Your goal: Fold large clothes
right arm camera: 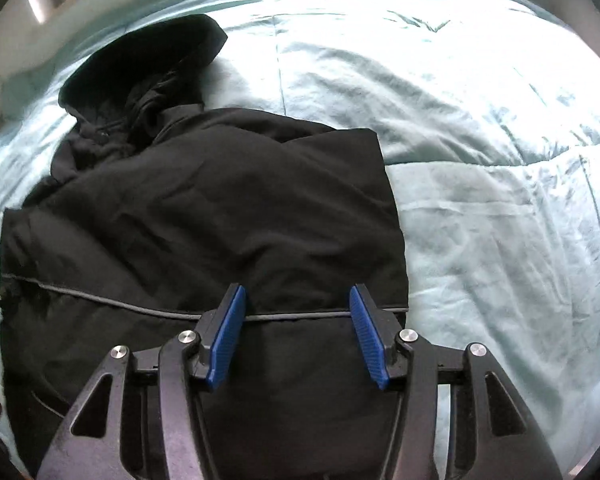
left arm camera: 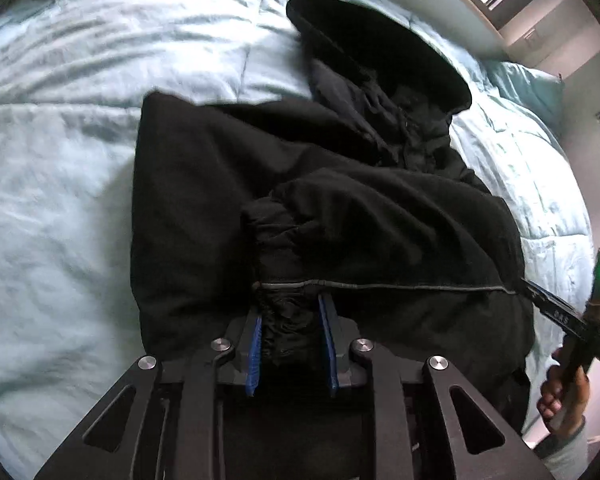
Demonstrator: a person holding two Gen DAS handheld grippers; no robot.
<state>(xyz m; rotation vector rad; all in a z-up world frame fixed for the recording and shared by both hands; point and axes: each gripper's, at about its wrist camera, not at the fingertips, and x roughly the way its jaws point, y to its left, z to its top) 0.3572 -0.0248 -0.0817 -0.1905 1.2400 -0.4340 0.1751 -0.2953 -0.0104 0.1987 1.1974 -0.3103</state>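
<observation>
Hem edge of coat lying directly under both tongs; long axis running from hem at 6 o'clock to hood at 12 o'clock.

The bulky black hooded winter coat is lying partly folded on the pale aqua quilted bed, sleeves drawn in over the body and the hood pointing away toward 12 o'clock. The left tongs are pinching a bunched fold of black fabric at the grey-piped hem, blue pads pressing on the cloth. The right tongs are standing half open over the same hem line, straddling the grey piping near the coat's 3 o'clock corner, pads not yet gripping. Judgement: both tongs are sitting at the near hem, so the coming fold is likely carrying that edge up toward the hood; right tongs are needing to close first.
</observation>
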